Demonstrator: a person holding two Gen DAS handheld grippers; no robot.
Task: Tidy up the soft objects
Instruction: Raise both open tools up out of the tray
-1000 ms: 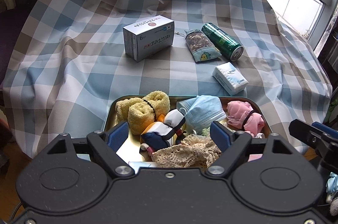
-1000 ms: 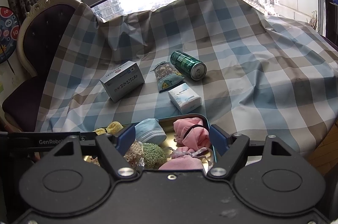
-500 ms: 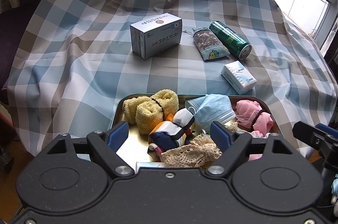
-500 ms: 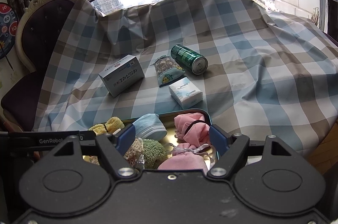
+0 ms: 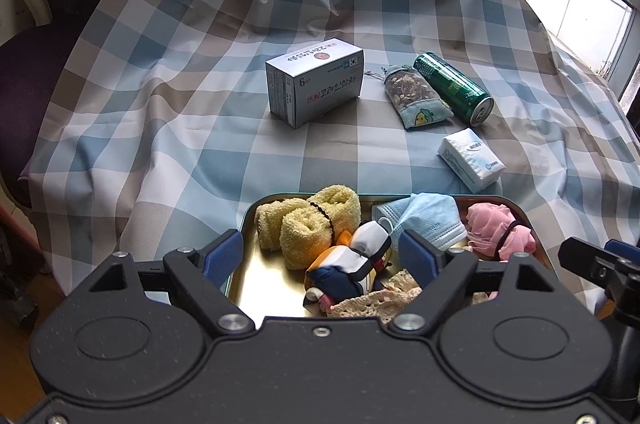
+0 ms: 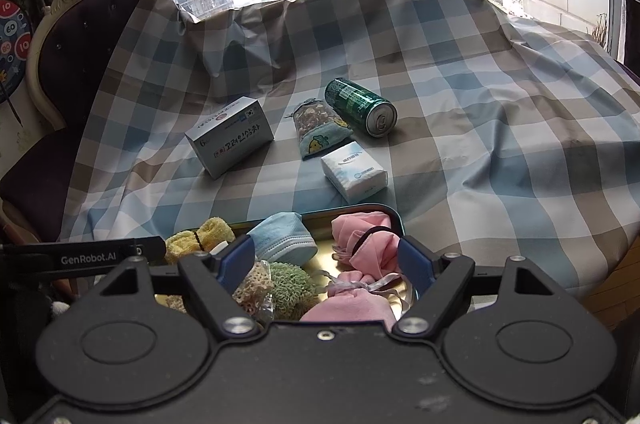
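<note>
Beyond the tray [image 5: 248, 220]: box [image 5: 316, 81], pouch [image 5: 416, 97], can [image 5: 452, 87], tissue pack [image 5: 472, 159].

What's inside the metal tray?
Soft things fill the tray: yellow socks, a blue mask, a pink cloth and a lace piece. Whatever lies beneath them is hidden.

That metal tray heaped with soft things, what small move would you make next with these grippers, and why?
Probably lower the left gripper onto the rolled yellow fluffy towel in the metal tray. Both it and the right gripper grip nothing, the right one's jaws opening. The towel sits nearest the left fingers, on top, easy to lift out onto the checked cloth.
</note>
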